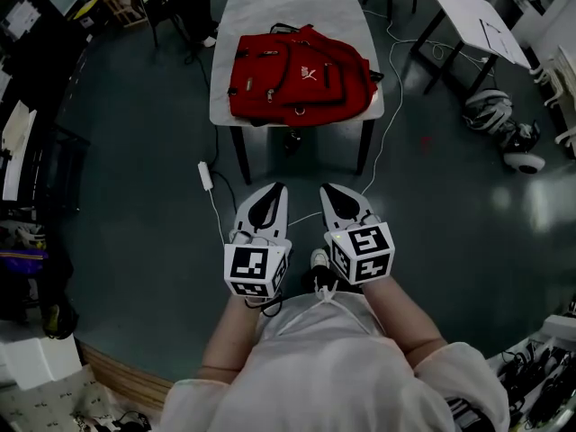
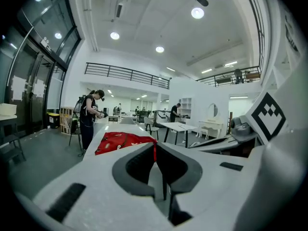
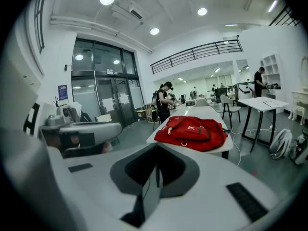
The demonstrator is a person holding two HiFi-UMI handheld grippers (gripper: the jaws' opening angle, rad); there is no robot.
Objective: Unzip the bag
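Currently empty, left hand-held gripper (image 1: 279, 188) closed, right hand-held gripper (image 1: 327, 189) closed

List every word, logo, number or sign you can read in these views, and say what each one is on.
No text here can be read.
Red backpack: a white logo on its front, too small to read.
Blue sign beside the glass doors: print too blurred to read.
Marker cubes: black-and-white square patterns, no letters or numbers.
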